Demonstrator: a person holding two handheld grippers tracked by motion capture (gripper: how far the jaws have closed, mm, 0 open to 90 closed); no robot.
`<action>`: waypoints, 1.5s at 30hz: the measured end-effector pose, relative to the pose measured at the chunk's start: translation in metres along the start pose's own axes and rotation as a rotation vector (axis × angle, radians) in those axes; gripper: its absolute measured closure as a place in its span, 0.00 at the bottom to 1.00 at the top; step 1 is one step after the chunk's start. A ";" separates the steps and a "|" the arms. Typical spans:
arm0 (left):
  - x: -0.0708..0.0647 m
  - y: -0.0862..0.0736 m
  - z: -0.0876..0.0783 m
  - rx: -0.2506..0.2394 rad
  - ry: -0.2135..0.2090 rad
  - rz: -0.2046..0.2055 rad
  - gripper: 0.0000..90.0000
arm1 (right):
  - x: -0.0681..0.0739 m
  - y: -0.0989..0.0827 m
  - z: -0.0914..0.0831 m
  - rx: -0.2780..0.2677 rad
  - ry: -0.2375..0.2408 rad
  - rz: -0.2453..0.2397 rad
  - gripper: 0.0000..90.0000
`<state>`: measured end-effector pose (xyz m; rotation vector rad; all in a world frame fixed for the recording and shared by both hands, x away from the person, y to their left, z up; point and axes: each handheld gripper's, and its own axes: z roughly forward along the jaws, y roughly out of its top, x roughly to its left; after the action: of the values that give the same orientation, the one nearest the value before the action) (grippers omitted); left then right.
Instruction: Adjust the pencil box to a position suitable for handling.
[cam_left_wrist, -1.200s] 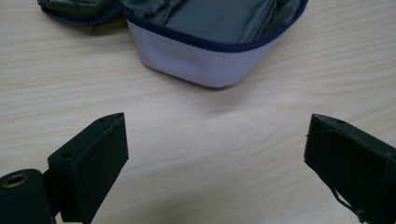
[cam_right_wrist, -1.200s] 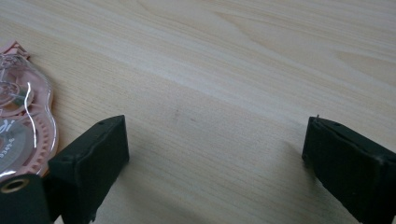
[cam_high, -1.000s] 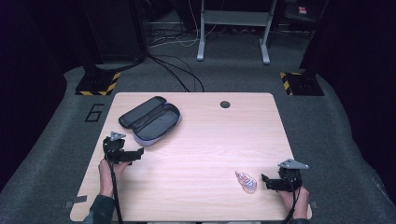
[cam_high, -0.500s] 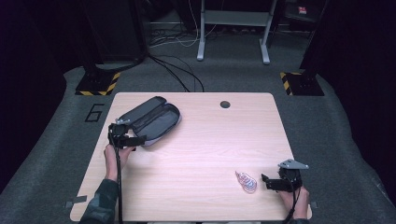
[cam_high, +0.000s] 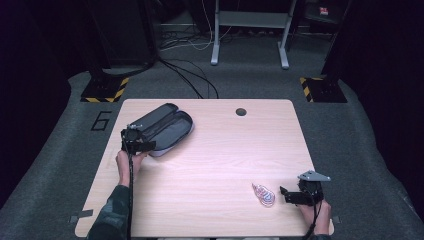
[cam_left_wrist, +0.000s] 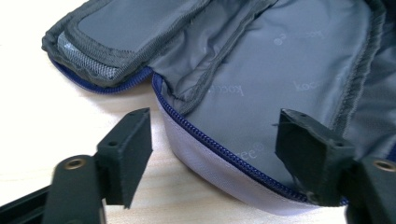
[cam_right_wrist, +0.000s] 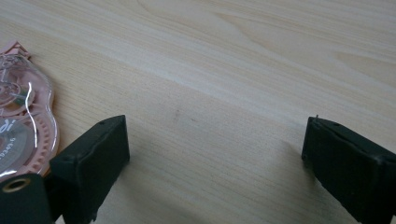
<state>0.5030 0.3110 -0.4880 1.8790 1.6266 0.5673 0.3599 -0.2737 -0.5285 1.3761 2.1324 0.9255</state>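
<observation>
An unzipped grey pencil case (cam_high: 162, 129) with blue zip lies open at the table's back left; its grey lining (cam_left_wrist: 261, 70) spreads before my left gripper (cam_left_wrist: 219, 154). That gripper (cam_high: 140, 145) is open, its jaws either side of the case's near rim. A pink clear correction-tape dispenser (cam_high: 263, 194) lies at the front right. My right gripper (cam_high: 292, 196) is open just right of it, low over the wood, with the dispenser (cam_right_wrist: 21, 121) left of its left jaw and nothing between the jaws (cam_right_wrist: 217, 154).
The light wooden table (cam_high: 215, 155) has a round cable hole (cam_high: 241, 111) near its far edge. Beyond it lie grey carpet, cables, a metal frame and striped floor stands.
My left gripper has moved away from me and to the right, up to the pencil case's near rim. The right gripper and the dispenser have stayed put.
</observation>
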 end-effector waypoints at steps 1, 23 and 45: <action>0.000 0.000 0.001 0.009 0.008 -0.001 0.36 | 0.000 0.000 0.000 0.000 0.000 0.000 0.08; -0.007 -0.003 0.005 0.025 0.090 -0.022 0.76 | 0.000 0.000 0.000 0.001 0.000 0.002 0.08; -0.008 -0.010 0.001 -0.007 0.041 0.006 0.95 | 0.001 0.000 0.000 0.001 0.000 0.004 0.08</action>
<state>0.4946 0.3037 -0.4952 1.8786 1.6437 0.6171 0.3594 -0.2733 -0.5285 1.3809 2.1313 0.9260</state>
